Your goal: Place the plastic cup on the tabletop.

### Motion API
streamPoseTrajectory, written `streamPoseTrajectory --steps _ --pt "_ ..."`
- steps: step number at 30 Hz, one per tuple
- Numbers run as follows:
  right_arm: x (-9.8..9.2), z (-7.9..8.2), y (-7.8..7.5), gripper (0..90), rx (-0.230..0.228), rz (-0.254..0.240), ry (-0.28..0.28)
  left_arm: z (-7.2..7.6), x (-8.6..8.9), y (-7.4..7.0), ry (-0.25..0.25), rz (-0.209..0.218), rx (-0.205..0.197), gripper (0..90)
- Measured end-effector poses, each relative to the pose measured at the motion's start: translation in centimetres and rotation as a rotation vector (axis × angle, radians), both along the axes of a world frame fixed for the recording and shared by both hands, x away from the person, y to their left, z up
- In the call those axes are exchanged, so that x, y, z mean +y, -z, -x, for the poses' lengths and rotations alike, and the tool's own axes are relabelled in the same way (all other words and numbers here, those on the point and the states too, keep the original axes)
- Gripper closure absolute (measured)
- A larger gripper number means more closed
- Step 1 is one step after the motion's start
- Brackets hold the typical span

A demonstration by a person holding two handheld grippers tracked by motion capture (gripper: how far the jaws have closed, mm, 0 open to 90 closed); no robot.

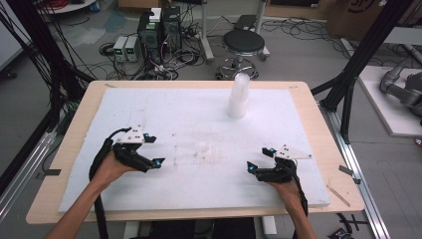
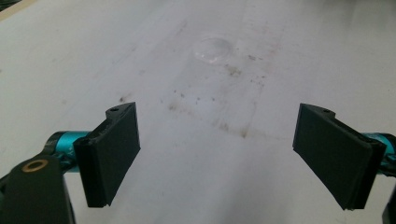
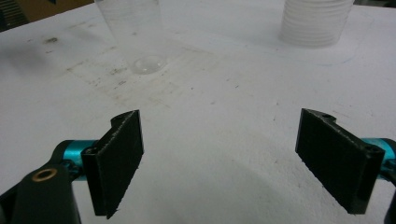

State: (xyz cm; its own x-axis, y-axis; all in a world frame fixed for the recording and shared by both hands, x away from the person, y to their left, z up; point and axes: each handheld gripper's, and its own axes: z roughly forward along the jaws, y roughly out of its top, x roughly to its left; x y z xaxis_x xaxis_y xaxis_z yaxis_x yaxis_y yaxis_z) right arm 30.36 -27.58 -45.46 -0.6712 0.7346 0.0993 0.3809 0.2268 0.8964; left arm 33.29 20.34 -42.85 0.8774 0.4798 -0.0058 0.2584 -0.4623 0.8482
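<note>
A single clear plastic cup [image 1: 201, 146] stands on the white sheet [image 1: 278, 119] covering the counter [image 1: 318, 124], between the two grippers and apart from both. The left gripper [image 1: 155, 151] sits at the left of the sheet; its jaws are spread wide with nothing between them, and the cup [image 2: 212, 49] lies ahead of them. The right gripper [image 1: 260, 159] sits at the right, jaws likewise wide and empty. A stack of cups [image 1: 238, 95] stands upright toward the far edge, well apart from the single cup.
</note>
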Motion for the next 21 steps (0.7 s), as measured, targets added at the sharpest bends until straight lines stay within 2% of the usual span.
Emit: streamPoseTrajectory --steps 2,3,6,11,14,16,21 --pt "0.0 0.0 0.0 15.3 -0.007 0.0 0.002 1.1 1.0 0.6 -0.038 0.042 -0.017 14.7" --pt "-0.1 0.1 0.0 15.3 -0.011 -0.003 0.002 1.9 1.8 1.2 -0.071 0.083 -0.023 14.7" --pt "0.0 0.2 0.0 15.3 -0.013 -0.002 0.003 3.0 2.4 1.7 -0.112 0.133 -0.038 14.7" --pt "-0.1 0.2 0.0 15.2 -0.019 -0.001 0.018 4.5 2.8 2.1 -0.193 0.154 -0.062 14.4" --pt "-0.1 0.4 0.0 15.3 -0.033 -0.008 0.019 4.9 3.1 2.6 -0.241 0.192 -0.087 14.3" --pt "-0.2 0.5 0.0 15.2 -0.046 -0.013 0.023 5.1 3.2 3.0 -0.256 0.214 -0.096 14.3" --pt "-0.3 0.7 0.0 15.2 -0.06 -0.022 0.037 5.1 3.2 3.7 -0.266 0.222 -0.099 14.2"
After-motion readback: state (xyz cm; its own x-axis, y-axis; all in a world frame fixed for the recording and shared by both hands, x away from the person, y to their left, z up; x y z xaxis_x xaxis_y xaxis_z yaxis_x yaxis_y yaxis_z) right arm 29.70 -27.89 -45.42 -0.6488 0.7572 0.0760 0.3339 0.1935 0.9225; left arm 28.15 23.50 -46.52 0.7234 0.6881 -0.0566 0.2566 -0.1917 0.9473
